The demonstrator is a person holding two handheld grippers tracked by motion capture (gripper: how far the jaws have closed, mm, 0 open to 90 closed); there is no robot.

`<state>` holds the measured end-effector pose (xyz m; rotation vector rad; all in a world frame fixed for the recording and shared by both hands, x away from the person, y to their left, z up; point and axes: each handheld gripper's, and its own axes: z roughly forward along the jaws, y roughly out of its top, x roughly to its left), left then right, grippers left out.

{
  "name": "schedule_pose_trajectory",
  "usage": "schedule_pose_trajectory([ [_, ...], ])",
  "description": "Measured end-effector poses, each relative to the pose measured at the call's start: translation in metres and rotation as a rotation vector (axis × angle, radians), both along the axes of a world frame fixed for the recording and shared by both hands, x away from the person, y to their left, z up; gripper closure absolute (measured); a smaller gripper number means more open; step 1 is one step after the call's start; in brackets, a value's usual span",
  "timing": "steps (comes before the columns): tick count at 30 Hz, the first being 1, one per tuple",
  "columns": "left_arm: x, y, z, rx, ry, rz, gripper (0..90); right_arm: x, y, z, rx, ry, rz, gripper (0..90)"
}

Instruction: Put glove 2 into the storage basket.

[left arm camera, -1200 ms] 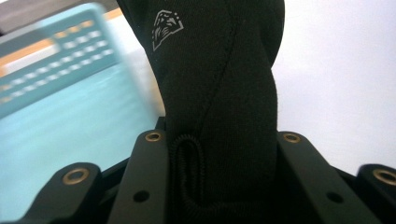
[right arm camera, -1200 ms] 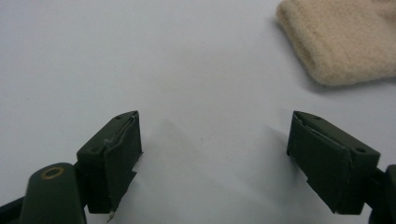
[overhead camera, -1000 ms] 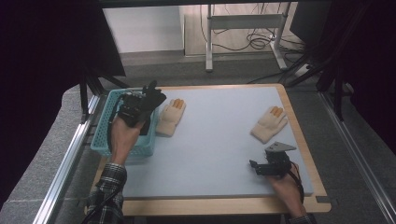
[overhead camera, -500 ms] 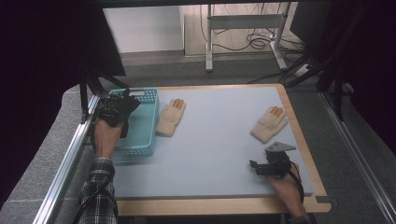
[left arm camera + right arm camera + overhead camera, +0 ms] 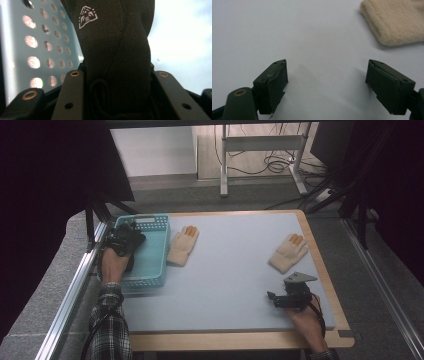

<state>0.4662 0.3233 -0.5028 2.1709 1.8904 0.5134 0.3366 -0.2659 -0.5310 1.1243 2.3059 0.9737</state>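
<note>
Left claw [image 5: 115, 105], black glove [image 5: 115, 50], white logo [image 5: 87, 17]

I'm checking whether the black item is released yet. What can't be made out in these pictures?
- Black item: its whole shape, cut off by the left gripper view's edges; in the high view the left gripper and hand cover it.
- Whether the jaws, which have just been opening, still press it: their tips are hidden behind it.
- Basket floor: partly hidden by that hand.

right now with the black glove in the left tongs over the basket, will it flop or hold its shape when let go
The black glove will probably flop: it looks like soft stitched fabric, creased between the tongs. It seems light, so it should drop limp into the basket without tipping it. Unlikely to roll or slide.
</note>
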Motion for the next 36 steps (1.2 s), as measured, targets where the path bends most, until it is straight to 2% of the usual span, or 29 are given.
schedule_pose_trajectory([
  [2, 0.000, -0.001, -0.003, 0.001, 0.021, -0.005, 60.8, 0.000, 0.000, 0.000, 0.000, 0.000, 0.000, 17.3],
  [4, -0.001, 0.000, -0.003, 0.002, 0.025, -0.005, 60.5, 0.000, 0.000, 0.000, 0.000, 0.000, 0.000, 17.3],
  [8, -0.001, 0.003, -0.003, 0.014, 0.045, 0.020, 56.2, 0.000, 0.000, 0.000, -0.001, 0.000, 0.000, 17.3],
  [10, -0.001, 0.003, -0.004, 0.013, 0.057, 0.023, 46.0, 0.000, 0.000, 0.000, 0.000, 0.000, 0.000, 17.3],
  [11, -0.002, 0.002, -0.004, 0.026, 0.046, 0.011, 43.9, 0.000, 0.000, 0.000, 0.000, 0.000, 0.000, 17.4],
  [13, -0.003, 0.000, -0.003, 0.039, 0.048, 0.006, 26.3, 0.000, 0.000, 0.000, 0.000, 0.000, 0.000, 17.4],
  [21, -0.014, 0.008, 0.004, -0.069, 0.026, -0.018, 17.5, 0.000, 0.000, 0.000, -0.001, 0.000, 0.000, 17.4],
  [24, -0.018, 0.010, 0.009, -0.113, 0.000, -0.026, 14.6, 0.000, 0.000, 0.000, -0.001, 0.000, 0.000, 17.4],
  [29, -0.023, 0.010, 0.017, -0.143, -0.023, -0.044, 9.6, 0.000, 0.000, 0.000, -0.001, 0.000, 0.000, 17.3],
  [33, -0.028, 0.014, 0.028, -0.211, -0.064, -0.036, 8.4, 0.000, 0.000, 0.000, -0.001, 0.000, 0.000, 17.3],
  [36, -0.032, 0.015, 0.036, -0.243, -0.105, -0.044, 10.7, 0.000, 0.000, 0.000, -0.001, 0.000, 0.000, 17.3],
])
